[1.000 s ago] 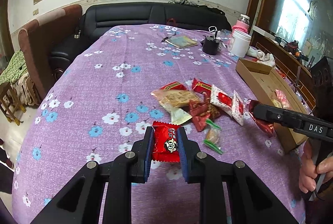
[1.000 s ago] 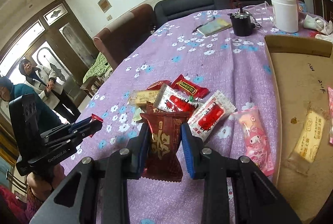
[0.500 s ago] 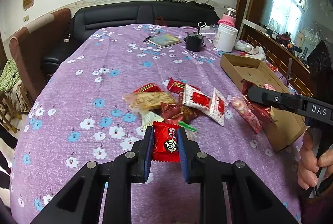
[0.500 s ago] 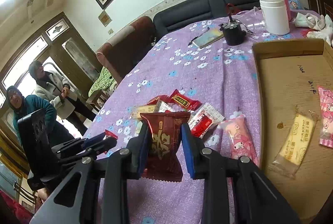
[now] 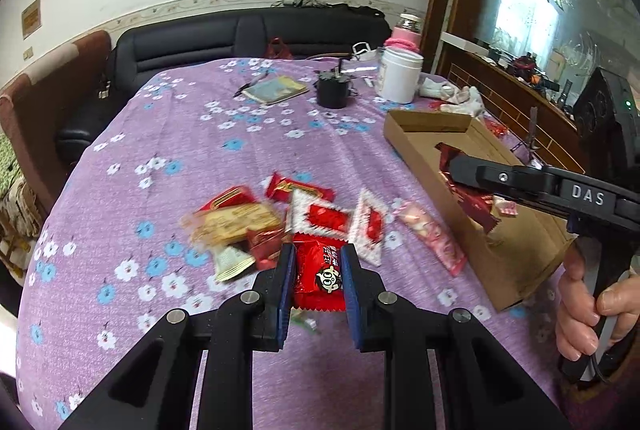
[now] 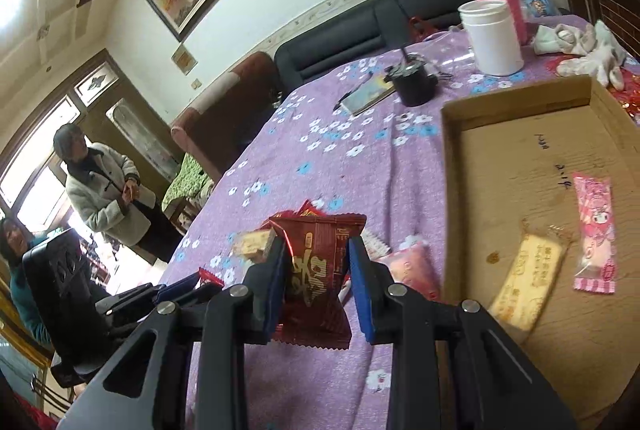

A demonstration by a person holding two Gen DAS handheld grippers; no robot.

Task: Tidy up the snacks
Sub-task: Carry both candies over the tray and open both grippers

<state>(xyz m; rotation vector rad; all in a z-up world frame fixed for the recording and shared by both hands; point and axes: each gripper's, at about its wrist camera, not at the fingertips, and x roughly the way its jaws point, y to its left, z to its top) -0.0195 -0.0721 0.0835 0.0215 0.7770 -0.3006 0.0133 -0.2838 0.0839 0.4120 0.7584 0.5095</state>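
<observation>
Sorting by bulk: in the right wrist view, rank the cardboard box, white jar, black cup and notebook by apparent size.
1. Cardboard box
2. White jar
3. Notebook and black cup: look about alike, so unranked.

All lie at differing distances, so true sizes stay unsure.

I see a bright red packet with a cartoon face, upright and clamped between the left tool's blue pads above the worktop. A dark red foil packet stands pinched in the right tool, over the near edge of the cardboard tray. Inside the tray lie a yellow wafer packet and a pink character packet, flat, near each other. I count a loose heap of snacks beside the tray; edges are blurred.
</observation>
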